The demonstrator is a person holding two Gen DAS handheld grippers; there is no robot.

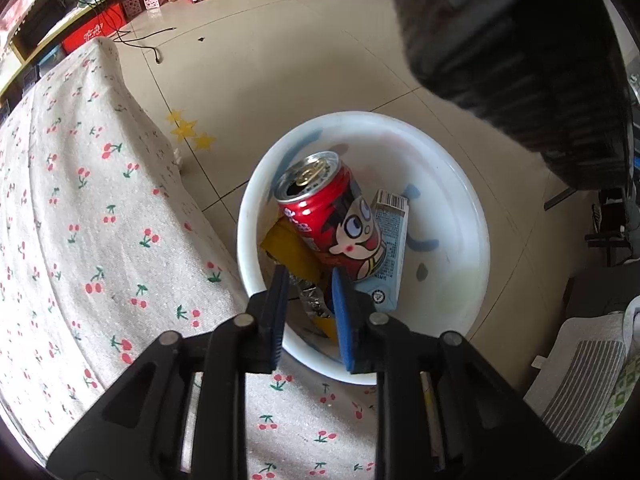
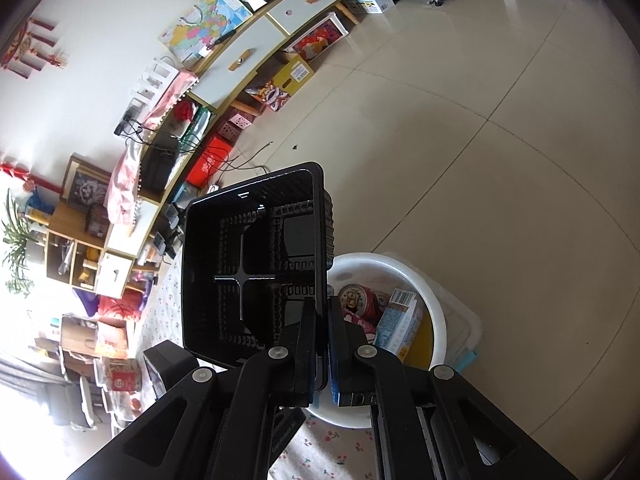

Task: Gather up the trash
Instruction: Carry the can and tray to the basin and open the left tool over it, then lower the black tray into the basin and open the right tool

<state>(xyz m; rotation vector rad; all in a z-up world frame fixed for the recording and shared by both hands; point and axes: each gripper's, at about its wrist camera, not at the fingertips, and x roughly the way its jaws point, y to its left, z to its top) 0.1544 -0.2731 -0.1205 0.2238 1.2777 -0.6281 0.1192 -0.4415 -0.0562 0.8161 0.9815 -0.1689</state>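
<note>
- The right gripper (image 2: 320, 312) is clamping the rim of a tipped black basket (image 2: 256, 264).
- At four o'clock, a white basin (image 2: 434, 312) is holding a red can (image 2: 360, 300) and carton (image 2: 400, 320).

The left gripper (image 1: 308, 300) hangs above the near rim of the white basin (image 1: 460, 184), pointing down into it; its jaws stand a little apart with nothing between them; the right gripper (image 2: 320, 320) is raised beside the same basin, its jaws pinched on the wall of a black basket (image 2: 252, 264), which it holds tipped on its side; the basket seems empty.
</note>
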